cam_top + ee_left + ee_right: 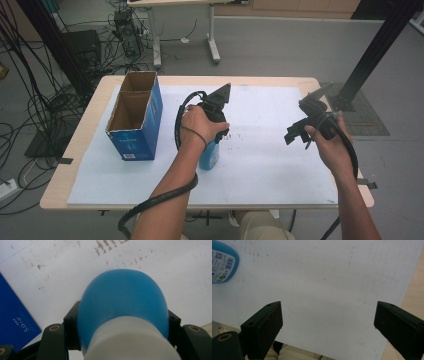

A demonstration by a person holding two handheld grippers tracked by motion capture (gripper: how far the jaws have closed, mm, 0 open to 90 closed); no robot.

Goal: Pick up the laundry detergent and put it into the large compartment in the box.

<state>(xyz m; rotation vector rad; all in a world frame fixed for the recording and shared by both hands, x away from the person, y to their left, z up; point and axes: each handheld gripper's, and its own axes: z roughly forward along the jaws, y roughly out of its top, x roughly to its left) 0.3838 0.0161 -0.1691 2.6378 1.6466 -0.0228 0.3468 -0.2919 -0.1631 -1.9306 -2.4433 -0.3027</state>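
Wooden table [90, 150], white sheet [270, 170] over most of it; blue open-topped box [136, 131] standing at left.

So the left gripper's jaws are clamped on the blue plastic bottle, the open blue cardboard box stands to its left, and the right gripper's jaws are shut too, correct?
Not quite. The right gripper has its jaws spread wide with nothing between them, as the right gripper view shows. The rest holds: the left gripper is clamped on the blue plastic bottle, and the open blue cardboard box stands to its left.
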